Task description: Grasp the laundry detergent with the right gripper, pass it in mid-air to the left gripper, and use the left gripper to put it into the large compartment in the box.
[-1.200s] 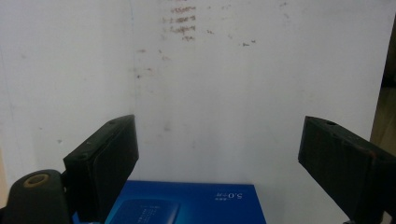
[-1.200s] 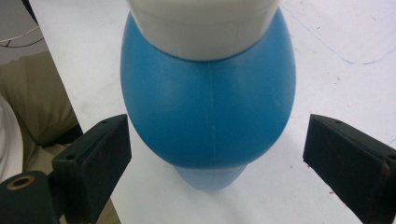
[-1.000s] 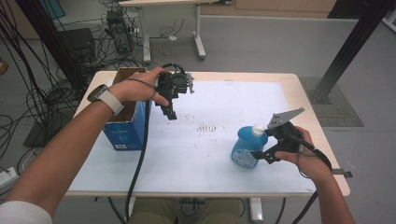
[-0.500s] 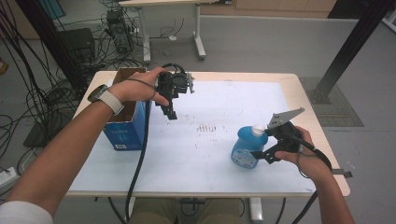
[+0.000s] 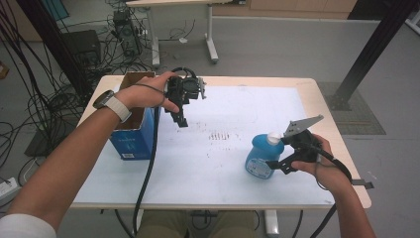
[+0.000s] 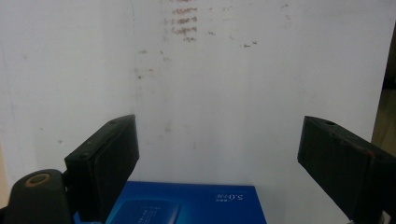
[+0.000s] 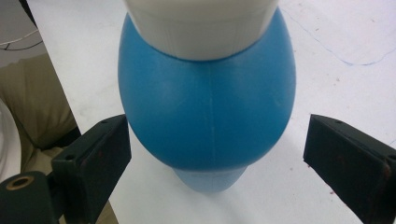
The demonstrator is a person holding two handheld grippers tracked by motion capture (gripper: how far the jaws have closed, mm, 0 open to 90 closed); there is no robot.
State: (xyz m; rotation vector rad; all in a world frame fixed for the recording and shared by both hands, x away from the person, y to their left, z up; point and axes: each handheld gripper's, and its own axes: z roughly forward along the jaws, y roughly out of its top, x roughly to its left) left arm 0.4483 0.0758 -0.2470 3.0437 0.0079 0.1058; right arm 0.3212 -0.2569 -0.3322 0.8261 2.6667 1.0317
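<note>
A round blue bottle [image 5: 260, 157] with a white cap [image 5: 274, 137] stands on the white table [image 5: 208, 163] at the front right. My right gripper [image 5: 276, 164] is level with it from the right, open, its jaws either side of the bottle's belly [image 7: 208, 102] without pressing on it. My left gripper [image 5: 182, 120] hangs above the table's back left, pointing down, open with nothing between its jaws. In the left gripper view the left gripper [image 6: 219, 140] looks down on the bare tabletop and the blue box [image 6: 187, 205].
An open blue carton [image 5: 130, 136] stands at the table's left edge, under my left forearm. Reddish smudges [image 5: 223, 135] mark the middle of the white top. A black cable [image 5: 148, 168] trails from the left gripper over the front edge.
</note>
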